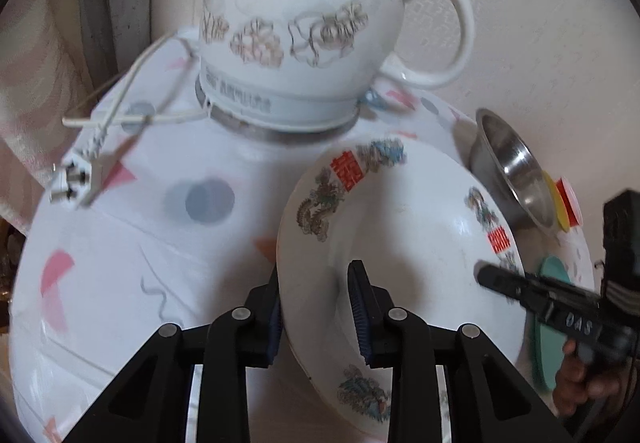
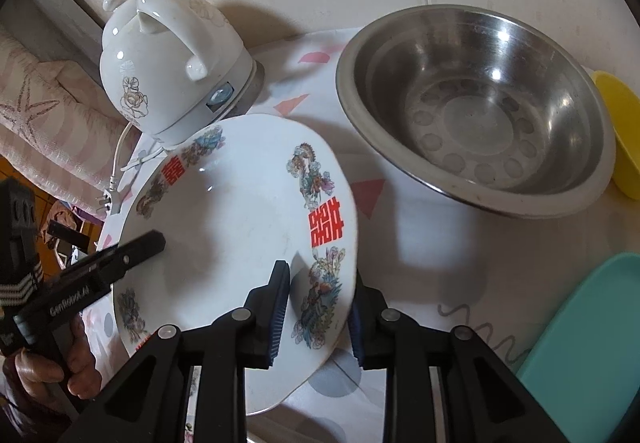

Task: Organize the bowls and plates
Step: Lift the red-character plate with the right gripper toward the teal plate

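Plate (image 2: 240, 211) clamped by rim btwn L gripper (image 1: 316, 317) & R gripper (image 2: 320, 311), tilted above table (image 1: 120, 243) edge.

From my remote controls, I see a table (image 2: 420, 243) under a white patterned cloth (image 1: 120, 243), bearing a floral white kettle (image 1: 296, 27), its loose plug (image 1: 68, 183), a steel bowl (image 2: 476, 103), a yellow bowl (image 2: 620, 131) and a teal plate (image 2: 592, 331).

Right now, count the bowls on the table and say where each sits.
2: the steel bowl stands past the patterned plate, and the yellow bowl peeks out behind it. Others may be hidden out of frame.
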### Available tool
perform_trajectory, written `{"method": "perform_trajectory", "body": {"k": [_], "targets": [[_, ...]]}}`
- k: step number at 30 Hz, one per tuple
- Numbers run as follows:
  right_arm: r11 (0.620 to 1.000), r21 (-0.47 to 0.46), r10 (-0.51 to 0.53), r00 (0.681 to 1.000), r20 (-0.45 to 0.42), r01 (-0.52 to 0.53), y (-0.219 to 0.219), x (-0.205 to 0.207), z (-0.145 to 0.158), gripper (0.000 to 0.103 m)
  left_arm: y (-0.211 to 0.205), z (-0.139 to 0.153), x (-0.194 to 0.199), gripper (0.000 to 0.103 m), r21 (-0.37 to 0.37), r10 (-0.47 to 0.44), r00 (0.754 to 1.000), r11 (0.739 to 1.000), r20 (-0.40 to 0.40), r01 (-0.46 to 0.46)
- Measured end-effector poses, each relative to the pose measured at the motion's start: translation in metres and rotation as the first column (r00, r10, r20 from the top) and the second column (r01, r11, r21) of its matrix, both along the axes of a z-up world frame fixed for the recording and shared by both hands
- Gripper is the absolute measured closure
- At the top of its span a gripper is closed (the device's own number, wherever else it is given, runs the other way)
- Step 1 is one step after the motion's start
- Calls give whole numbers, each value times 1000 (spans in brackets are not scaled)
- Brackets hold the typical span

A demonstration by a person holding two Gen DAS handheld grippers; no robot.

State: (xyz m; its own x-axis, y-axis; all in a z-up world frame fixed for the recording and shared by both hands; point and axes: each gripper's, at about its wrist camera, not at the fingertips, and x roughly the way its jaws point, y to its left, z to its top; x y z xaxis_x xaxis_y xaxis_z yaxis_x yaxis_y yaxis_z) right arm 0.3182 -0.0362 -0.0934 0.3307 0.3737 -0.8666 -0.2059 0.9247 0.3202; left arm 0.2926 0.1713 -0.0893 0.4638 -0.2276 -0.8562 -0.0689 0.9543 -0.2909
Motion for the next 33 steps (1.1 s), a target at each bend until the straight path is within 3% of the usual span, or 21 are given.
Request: {"method": "perform_trajectory", "body": {"k": [9, 33], "targets": [[1000, -7, 6, 1000, 10, -6, 3, 3, -2, 75, -6, 0, 6, 74, 23, 6, 1000, 1000, 7, -6], [998, 50, 45, 996, 79, -49, -15, -32, 16, 77, -21, 31, -39, 74, 35, -49, 991, 998, 121, 45]]}}
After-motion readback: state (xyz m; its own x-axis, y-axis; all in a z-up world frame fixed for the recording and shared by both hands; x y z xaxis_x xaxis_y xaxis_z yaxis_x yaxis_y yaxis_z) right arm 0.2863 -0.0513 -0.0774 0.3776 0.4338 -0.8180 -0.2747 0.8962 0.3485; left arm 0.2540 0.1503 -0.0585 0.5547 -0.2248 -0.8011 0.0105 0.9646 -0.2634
